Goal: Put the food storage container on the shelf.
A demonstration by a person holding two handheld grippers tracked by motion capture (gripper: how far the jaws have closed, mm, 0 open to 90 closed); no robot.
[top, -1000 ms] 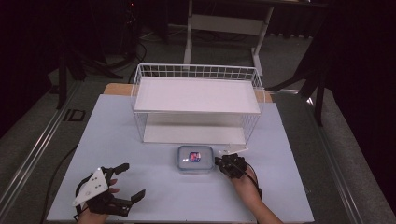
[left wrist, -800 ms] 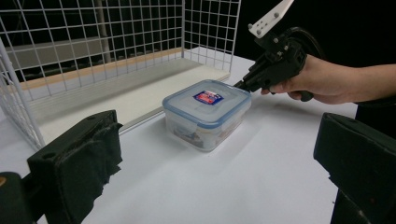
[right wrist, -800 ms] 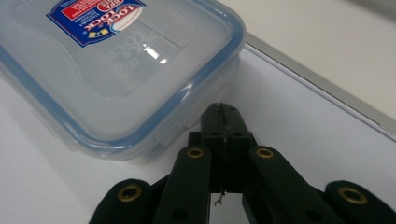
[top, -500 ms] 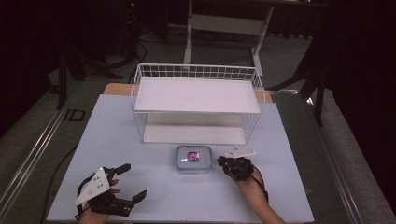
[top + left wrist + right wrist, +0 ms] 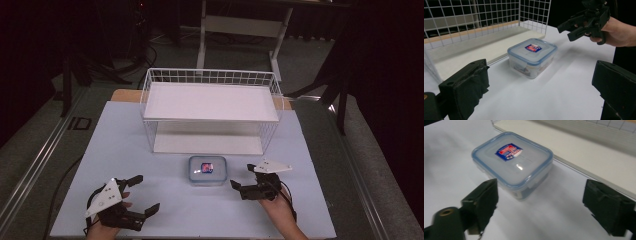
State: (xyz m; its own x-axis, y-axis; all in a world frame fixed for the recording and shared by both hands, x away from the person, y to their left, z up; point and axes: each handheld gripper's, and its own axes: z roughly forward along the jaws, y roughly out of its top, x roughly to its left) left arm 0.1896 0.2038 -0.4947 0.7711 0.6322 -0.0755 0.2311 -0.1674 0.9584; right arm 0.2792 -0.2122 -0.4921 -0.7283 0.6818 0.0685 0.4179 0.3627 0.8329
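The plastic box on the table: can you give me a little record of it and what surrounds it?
box: clear plastic box, lid on, sticker on top
rests on: white table
behind it: white wire rack
right gripper: beside the box, jaws have just been opening, nothing between them
left gripper: open, apart from the box

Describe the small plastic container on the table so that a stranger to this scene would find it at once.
Start at the white wire rack standing at the back of the pale table. Just in front of the rack's lower shelf sits the container, between the left gripper and the right gripper. It is a clear, rounded-square box with a blue-edged snap lid and a red-and-blue sticker on top.
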